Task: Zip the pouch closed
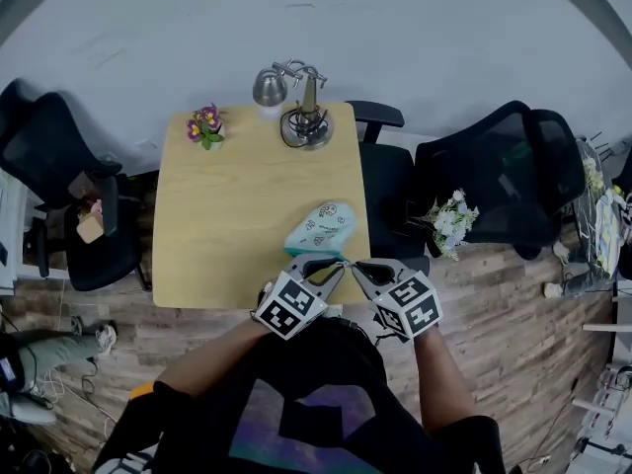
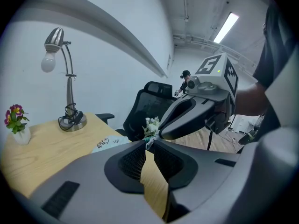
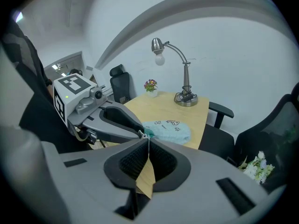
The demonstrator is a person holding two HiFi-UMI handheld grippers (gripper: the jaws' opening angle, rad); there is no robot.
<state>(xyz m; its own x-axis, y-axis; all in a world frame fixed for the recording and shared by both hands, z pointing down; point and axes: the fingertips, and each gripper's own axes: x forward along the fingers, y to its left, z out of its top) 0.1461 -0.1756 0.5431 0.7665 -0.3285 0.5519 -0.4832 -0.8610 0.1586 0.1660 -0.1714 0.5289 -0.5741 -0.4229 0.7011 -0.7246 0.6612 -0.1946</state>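
A pale teal pouch with small prints lies on the wooden table, near its front right edge. Both grippers meet tip to tip at the pouch's near corner. My left gripper is shut, and a small silvery zipper pull shows at its jaw tips. My right gripper is shut on the teal corner of the pouch. In the right gripper view the left gripper comes in from the left and touches that same corner. The rest of the pouch rests flat beyond.
A silver desk lamp and a small pot of purple flowers stand at the table's far edge. Black office chairs stand to the right, with white flowers beside them, and another chair to the left.
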